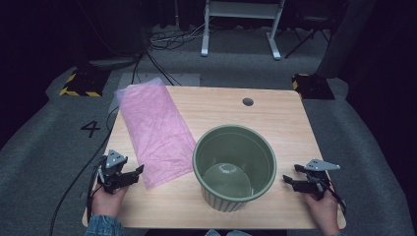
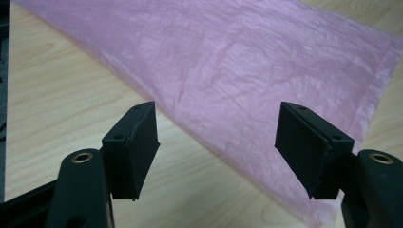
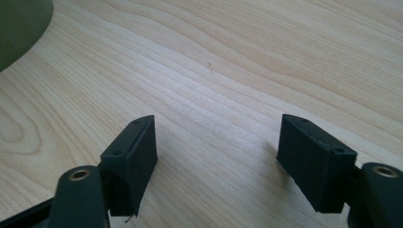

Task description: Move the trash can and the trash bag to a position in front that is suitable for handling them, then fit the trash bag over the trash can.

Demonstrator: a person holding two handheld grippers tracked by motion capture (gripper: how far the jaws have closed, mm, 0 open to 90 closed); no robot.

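The wooden counter (image 1: 275, 113) carries a pink plastic bag (image 1: 155, 132) lying flat on its left part, with one far corner hanging over the edge. A green ribbed pot (image 1: 234, 167) stands upright just beside the bag. The left gripper (image 1: 134, 174) points at the bag's near corner, jaws wide open and empty. The right gripper (image 1: 290, 179) is near the pot, jaws also apart, holding nothing.

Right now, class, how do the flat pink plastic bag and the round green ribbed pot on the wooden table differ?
The flat pink plastic bag lies thin and crinkled on the wooden table; the round green ribbed pot stands upright and deep. The bag is a translucent rectangle; the pot is opaque and circular. The bag sits left of the pot, its far corner overhanging the table edge; the pot stands wholly on the table. Neither is held.
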